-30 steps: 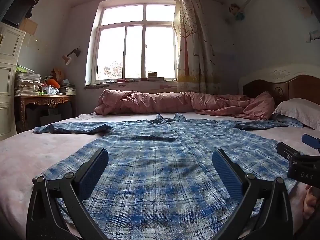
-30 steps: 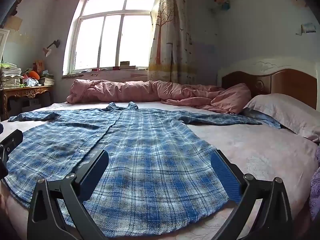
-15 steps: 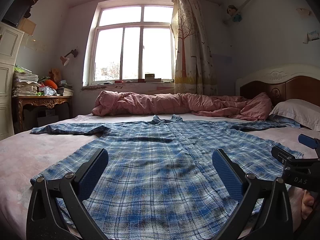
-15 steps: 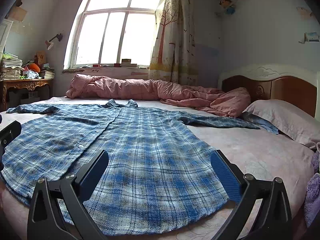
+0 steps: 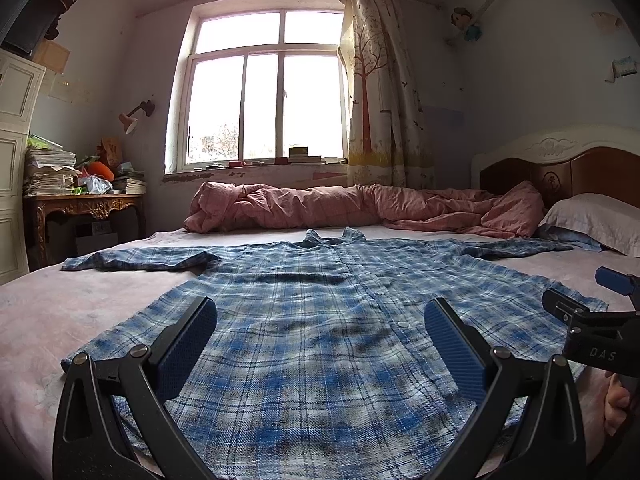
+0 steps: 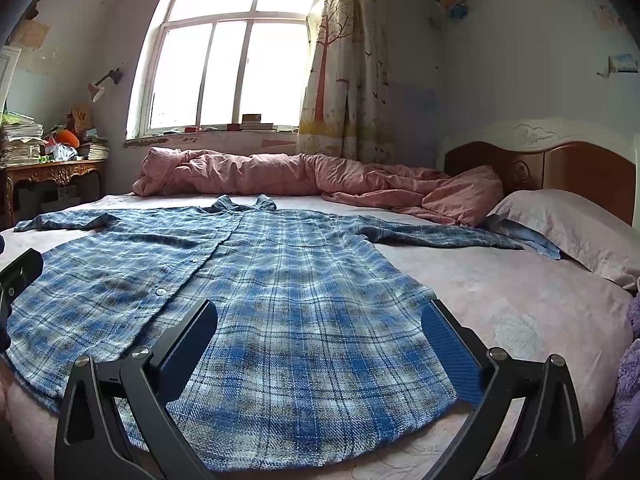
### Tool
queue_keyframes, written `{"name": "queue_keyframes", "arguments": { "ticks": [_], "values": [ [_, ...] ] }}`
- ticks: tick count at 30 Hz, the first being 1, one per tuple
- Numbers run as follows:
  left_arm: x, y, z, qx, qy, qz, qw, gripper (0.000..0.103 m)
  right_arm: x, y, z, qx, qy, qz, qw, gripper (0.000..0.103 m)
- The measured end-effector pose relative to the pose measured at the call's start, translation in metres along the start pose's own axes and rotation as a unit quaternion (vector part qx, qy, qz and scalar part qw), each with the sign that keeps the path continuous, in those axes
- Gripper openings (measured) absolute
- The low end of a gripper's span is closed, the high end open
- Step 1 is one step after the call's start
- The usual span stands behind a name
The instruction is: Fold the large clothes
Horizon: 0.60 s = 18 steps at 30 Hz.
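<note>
A large blue plaid shirt (image 5: 320, 320) lies flat and buttoned on the pink bed sheet, collar toward the window, both sleeves spread out. It also shows in the right wrist view (image 6: 260, 300). My left gripper (image 5: 320, 332) is open and empty, low over the hem's left half. My right gripper (image 6: 320, 332) is open and empty, low over the hem's right half. The right gripper also shows at the right edge of the left wrist view (image 5: 592, 320). Part of the left gripper's finger (image 6: 16, 276) shows at the left edge of the right wrist view.
A rolled pink duvet (image 5: 360, 208) lies along the far side of the bed. A pillow (image 6: 568, 228) and wooden headboard (image 6: 560, 172) are at the right. A cluttered wooden desk (image 5: 80, 204) stands at the left wall. A purple fuzzy item (image 6: 628, 380) sits at the right edge.
Both grippers have tilted slightly, so the shirt and bed sit a little lower in view. The shirt has not moved and both grippers stay open.
</note>
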<state>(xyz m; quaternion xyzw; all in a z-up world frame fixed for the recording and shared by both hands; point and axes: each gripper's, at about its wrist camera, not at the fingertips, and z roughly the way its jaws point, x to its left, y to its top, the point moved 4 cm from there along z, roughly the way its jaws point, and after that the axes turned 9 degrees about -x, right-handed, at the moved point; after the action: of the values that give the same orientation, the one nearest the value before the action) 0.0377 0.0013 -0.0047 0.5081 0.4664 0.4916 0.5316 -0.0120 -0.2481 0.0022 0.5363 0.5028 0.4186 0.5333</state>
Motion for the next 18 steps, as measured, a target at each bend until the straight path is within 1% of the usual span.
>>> {"name": "queue_keyframes", "arguments": {
  "ticks": [3,7,12,18],
  "values": [
    [0.002,-0.0007,-0.001,-0.003,0.003,-0.003,1.0,0.103,-0.0009,-0.0017,-0.0003,0.007,0.001,0.004,1.0,0.103],
    [0.002,-0.0013,-0.0013,-0.003,-0.001,-0.004,1.0,0.103,-0.004,-0.0016,-0.0008,0.006,-0.004,0.012,1.0,0.103],
    [0.0028,-0.0014,-0.0012,-0.001,-0.01,-0.007,0.9999,0.103,-0.003,-0.0008,-0.0015,0.006,-0.005,0.002,1.0,0.103],
    [0.0068,-0.0015,-0.0034,-0.004,-0.004,-0.019,0.9998,0.103,-0.0028,0.002,-0.0019,0.003,-0.003,-0.002,1.0,0.103]
  ]
}}
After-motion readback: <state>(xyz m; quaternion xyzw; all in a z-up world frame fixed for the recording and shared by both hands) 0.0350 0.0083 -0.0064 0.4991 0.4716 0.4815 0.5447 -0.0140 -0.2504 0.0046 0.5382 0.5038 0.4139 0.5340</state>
